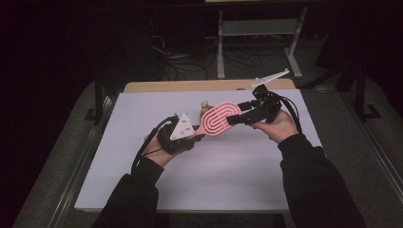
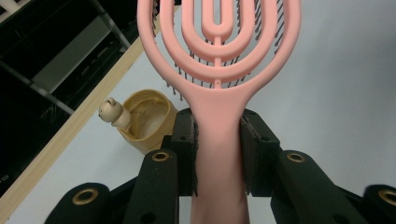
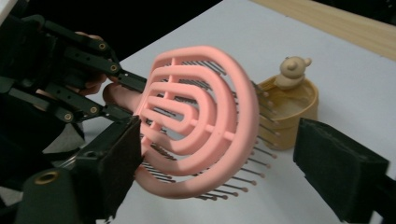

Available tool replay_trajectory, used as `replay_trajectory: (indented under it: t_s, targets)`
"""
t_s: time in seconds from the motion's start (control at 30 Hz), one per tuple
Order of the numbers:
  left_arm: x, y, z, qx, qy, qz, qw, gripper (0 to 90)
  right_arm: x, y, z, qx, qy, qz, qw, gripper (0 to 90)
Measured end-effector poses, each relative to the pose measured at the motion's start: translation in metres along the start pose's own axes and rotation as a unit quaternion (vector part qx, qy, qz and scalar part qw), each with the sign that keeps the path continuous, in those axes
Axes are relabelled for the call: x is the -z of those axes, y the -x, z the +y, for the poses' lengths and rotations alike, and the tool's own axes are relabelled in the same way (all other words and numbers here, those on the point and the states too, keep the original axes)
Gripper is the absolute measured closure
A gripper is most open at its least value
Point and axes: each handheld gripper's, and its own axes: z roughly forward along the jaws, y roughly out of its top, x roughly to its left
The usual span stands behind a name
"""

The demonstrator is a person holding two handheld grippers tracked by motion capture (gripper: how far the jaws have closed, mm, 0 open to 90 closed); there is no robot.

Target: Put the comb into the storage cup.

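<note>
Above the white surface [image 1: 214, 166], my left gripper [image 1: 196, 137] has its jaws clamped on the pink vented hairbrush [image 1: 218, 118] handle. My right gripper [image 3: 219, 172] jaws gape wide around the head; I'd close squarely on its rim, clear of the bear cup [image 3: 289, 109].

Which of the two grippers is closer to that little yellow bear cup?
Left. The left gripper sits just in front of the bear cup, clamping the brush handle; the right gripper is off to its right.

One pink hairbrush [image 1: 219, 118], one tan bear cup [image 2: 142, 119], two claws, left [image 1: 197, 138], right [image 1: 234, 120], one white table [image 1: 228, 166]
</note>
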Motion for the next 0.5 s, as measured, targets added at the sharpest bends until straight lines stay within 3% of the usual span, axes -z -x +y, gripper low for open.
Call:
replay_trajectory:
  t_s: [0.3, 0.4, 0.5]
  targets:
    - [-0.0036, 0.0012, -0.0009, 0.000, 0.007, 0.002, 1.0000, 70.2, -0.0041, 0.0002, 0.0022, -0.013, -0.016, 0.023, 0.9995, 24.6]
    - [-0.0052, 0.0008, -0.0029, 0.004, 0.009, -0.001, 1.0000, 70.2, -0.0026, 0.0013, 0.0036, -0.018, -0.011, 0.025, 0.9995, 30.0]
    - [-0.0060, -0.0004, -0.0042, 0.011, 0.012, -0.002, 0.9999, 70.2, 0.0009, -0.0007, 0.0059, -0.007, 0.002, 0.021, 0.9997, 36.4]
